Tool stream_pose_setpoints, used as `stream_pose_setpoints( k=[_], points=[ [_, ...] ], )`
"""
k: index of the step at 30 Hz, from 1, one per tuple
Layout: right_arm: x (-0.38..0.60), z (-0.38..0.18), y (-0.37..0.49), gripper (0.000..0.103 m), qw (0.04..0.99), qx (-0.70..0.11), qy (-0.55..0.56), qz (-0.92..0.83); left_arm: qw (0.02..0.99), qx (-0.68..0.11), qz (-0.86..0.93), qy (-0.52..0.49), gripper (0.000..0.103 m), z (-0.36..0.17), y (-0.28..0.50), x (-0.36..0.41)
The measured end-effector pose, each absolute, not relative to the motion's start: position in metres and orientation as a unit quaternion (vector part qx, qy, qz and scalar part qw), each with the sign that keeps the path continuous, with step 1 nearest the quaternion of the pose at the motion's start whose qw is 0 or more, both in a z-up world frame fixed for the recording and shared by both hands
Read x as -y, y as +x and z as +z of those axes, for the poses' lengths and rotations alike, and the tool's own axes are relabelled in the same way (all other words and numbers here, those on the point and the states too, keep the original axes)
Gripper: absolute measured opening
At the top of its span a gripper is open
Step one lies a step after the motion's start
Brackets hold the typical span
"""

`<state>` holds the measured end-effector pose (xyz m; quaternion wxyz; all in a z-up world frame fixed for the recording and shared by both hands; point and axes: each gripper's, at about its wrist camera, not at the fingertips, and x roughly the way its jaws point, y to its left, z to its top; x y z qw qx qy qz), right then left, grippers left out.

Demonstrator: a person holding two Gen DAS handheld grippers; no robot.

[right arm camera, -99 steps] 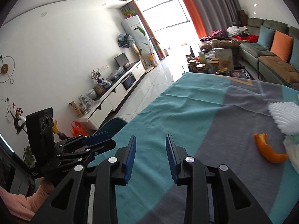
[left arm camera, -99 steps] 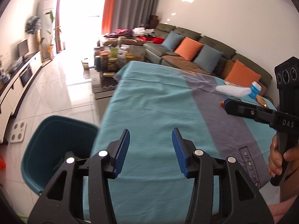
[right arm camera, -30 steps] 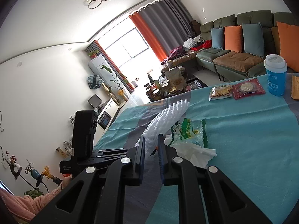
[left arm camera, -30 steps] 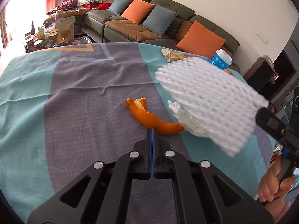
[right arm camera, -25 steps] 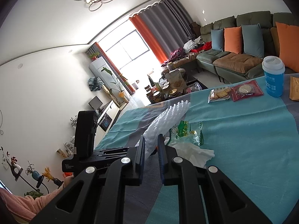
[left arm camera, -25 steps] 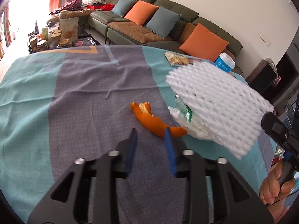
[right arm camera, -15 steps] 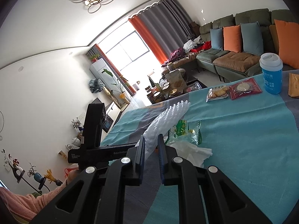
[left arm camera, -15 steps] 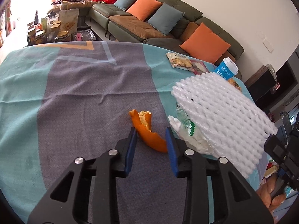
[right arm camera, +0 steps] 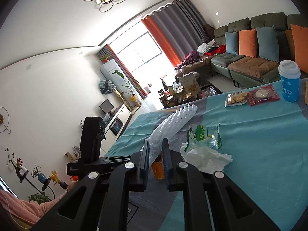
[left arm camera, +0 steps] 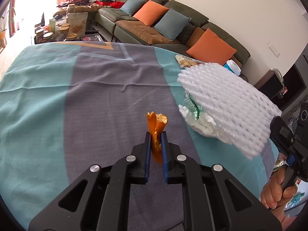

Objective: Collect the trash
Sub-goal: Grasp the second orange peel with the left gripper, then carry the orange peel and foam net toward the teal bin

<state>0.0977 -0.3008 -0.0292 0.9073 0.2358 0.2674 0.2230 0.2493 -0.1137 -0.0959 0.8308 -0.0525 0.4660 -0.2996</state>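
Observation:
An orange peel (left arm camera: 155, 123) stands upright between the blue pads of my left gripper (left arm camera: 155, 134), whose jaws are closing and press on it just above the teal and grey tablecloth (left arm camera: 57, 96). My right gripper (right arm camera: 155, 142) is shut on a white foam net (right arm camera: 173, 121), held up off the table; in the left wrist view the net (left arm camera: 227, 100) hangs at the right. Under the net lie a crumpled white tissue (right arm camera: 206, 157) and a clear wrapper with green print (right arm camera: 204, 136). The peel (right arm camera: 157, 170) also shows low between the right fingers.
A blue lidded cup (right arm camera: 289, 80) and two snack packets (right arm camera: 235, 98) lie at the table's far side. Behind them runs a green sofa (left arm camera: 154, 19) with orange and blue cushions. A low table crowded with jars (left arm camera: 63, 30) stands beyond the far left edge.
My left gripper opened, straddled the orange peel and closed on it; the peel now stands up between the pads. The right gripper kept the foam net raised.

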Motion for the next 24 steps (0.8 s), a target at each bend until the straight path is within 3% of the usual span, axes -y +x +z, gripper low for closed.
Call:
stream_pose_setpoints(
  k=[24],
  points=[
    [0.204,-0.041,0.107,0.012,0.871,-0.300,0.208,0.328,0.881,-0.416,-0.216,-0.063,0.011,-0.063,0.162,-0.020]
  ],
)
